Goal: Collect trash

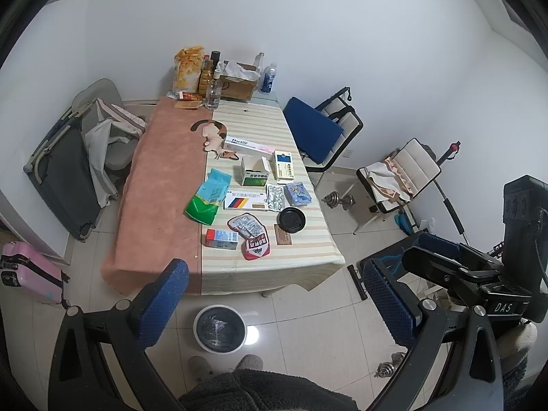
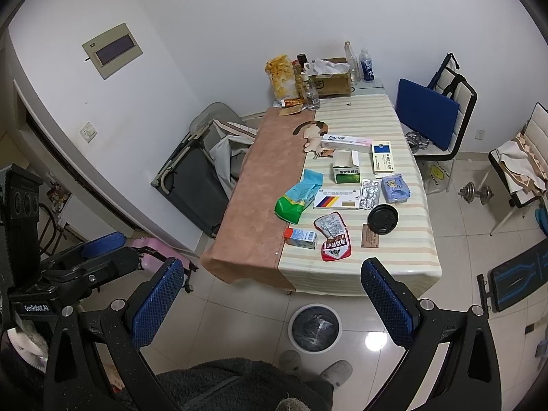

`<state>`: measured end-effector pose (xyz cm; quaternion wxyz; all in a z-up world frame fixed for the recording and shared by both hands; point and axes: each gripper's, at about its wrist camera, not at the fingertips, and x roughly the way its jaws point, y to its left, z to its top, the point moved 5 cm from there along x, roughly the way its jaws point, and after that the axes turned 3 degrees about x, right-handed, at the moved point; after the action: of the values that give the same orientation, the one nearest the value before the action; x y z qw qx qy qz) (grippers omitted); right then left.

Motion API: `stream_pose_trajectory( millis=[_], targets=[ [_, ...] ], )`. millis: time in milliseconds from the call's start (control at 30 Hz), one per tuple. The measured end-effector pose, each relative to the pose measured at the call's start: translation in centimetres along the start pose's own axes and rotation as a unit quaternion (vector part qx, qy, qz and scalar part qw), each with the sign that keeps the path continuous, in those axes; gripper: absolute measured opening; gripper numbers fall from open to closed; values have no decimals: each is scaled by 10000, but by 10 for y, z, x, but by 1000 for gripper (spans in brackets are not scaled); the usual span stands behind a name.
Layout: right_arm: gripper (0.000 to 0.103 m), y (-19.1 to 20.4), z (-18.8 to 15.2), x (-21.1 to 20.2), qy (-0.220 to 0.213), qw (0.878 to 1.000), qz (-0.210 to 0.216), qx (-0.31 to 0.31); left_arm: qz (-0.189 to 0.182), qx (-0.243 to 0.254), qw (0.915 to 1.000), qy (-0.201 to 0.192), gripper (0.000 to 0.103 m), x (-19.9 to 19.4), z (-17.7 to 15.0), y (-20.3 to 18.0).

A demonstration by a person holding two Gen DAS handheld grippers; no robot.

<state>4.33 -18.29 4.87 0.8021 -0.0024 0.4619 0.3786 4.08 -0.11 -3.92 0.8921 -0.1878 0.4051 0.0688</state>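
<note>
Left wrist view: nothing collected yet, approach step. Left gripper (image 1: 274, 294) spread wide, empty, touching nothing; right gripper (image 2: 272, 294) likewise wide and empty. Trash ahead of both claws on the table (image 1: 308, 253): red wrapper (image 1: 257, 247), black lid (image 1: 291, 220). Trash bin (image 1: 219, 328) sits below between the fingers. Next: reach forward, close on wrapper.

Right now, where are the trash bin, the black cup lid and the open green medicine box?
trash bin (image 1: 204, 308): left wrist view, on its white rim, left side.
black cup lid (image 1: 291, 219): left wrist view, on the lid's centre.
open green medicine box (image 2: 346, 175): right wrist view, on its green front face.
</note>
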Motion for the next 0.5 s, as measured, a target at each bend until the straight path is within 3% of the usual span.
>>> stream_pose_trajectory(
  millis=[500],
  targets=[
    [103, -2, -2, 3, -2, 10000, -11, 84, -60, 31, 10000, 64, 103, 6, 4, -1]
  ],
)
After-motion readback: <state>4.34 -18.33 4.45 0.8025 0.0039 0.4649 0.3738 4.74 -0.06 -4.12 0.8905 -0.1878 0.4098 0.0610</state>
